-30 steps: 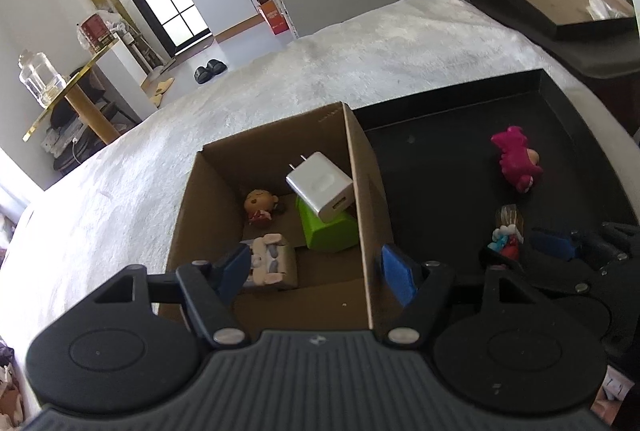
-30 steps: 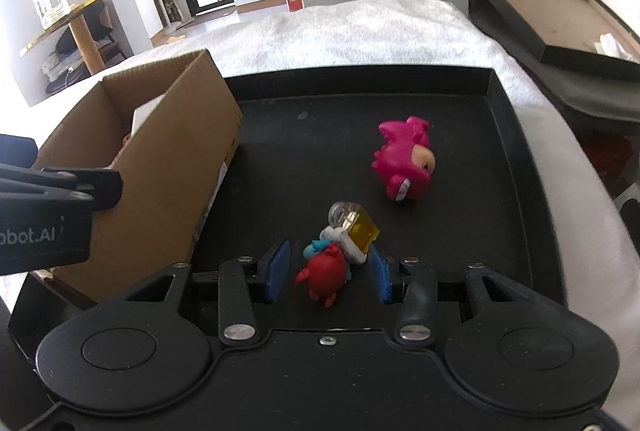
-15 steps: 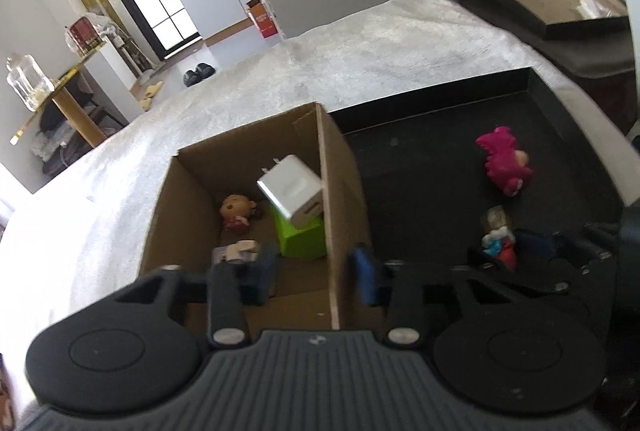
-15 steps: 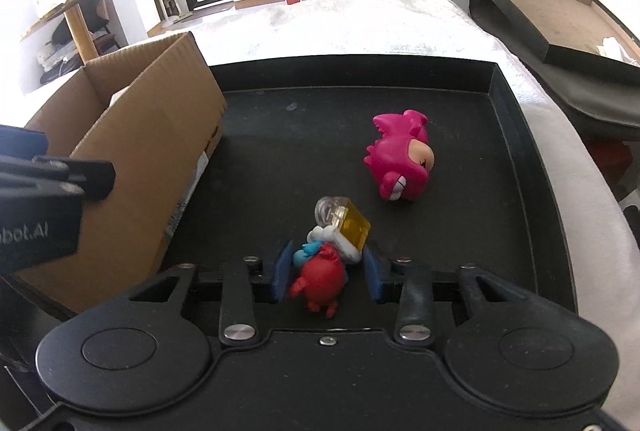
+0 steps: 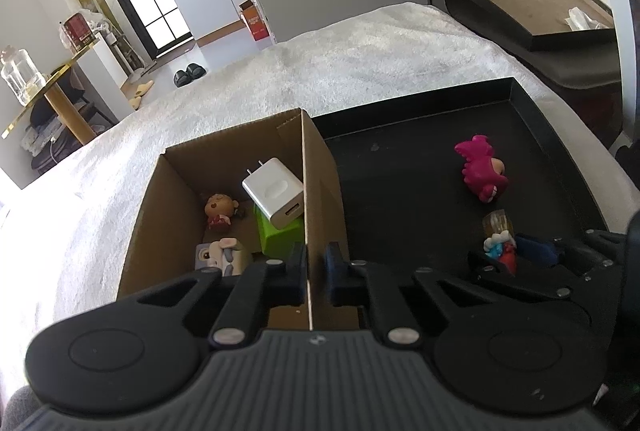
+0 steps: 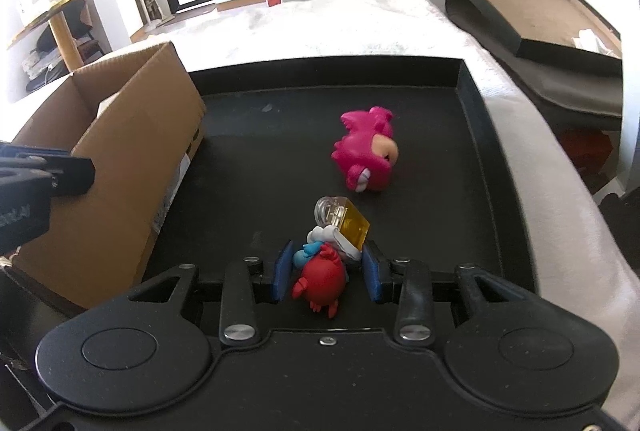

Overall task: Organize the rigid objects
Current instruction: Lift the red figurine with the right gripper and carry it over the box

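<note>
From the left wrist, the left gripper [image 5: 309, 269] has just closed, pinching the box [image 5: 316, 199] wall between its pads. Beyond its left finger, inside the box, lie a charger [image 5: 273, 191], a green block [image 5: 280, 237] and two figurines, so much is sorted.

From the right wrist, the right gripper [image 6: 329, 271] has been closing on the red toy [image 6: 322, 277] between its pads. Ahead of it on the tray [image 6: 476, 119], a yellow block [image 6: 352, 223] and pink toy [image 6: 366, 155] remain.
</note>
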### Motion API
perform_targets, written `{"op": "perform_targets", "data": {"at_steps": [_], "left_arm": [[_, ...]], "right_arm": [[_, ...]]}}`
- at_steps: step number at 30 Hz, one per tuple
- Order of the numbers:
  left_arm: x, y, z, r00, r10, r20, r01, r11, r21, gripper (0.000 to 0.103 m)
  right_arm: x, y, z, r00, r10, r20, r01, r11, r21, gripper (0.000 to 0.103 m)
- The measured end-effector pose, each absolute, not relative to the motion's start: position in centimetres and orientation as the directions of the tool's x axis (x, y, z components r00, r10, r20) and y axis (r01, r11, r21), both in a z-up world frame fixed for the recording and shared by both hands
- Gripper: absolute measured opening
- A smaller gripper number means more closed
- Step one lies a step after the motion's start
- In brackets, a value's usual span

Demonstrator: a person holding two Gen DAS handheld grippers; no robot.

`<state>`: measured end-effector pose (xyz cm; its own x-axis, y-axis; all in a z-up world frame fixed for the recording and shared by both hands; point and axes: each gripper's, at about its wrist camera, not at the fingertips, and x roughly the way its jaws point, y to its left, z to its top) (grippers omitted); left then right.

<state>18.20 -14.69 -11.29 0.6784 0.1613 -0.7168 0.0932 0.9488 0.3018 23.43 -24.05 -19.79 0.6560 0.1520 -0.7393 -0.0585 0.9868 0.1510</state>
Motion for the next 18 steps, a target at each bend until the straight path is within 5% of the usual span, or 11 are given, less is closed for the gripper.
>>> {"op": "perform_targets", "data": {"at_steps": [18], "left_arm": [[16.5,-12.6,-7.5,0.699,0.105,-0.708,0.066,0.975,0.211,0.01]], "right_arm": [[21.8,-23.5,-15.2,0.692,0.129,-0.711,-0.074,0.991,0.108,0.037]]}}
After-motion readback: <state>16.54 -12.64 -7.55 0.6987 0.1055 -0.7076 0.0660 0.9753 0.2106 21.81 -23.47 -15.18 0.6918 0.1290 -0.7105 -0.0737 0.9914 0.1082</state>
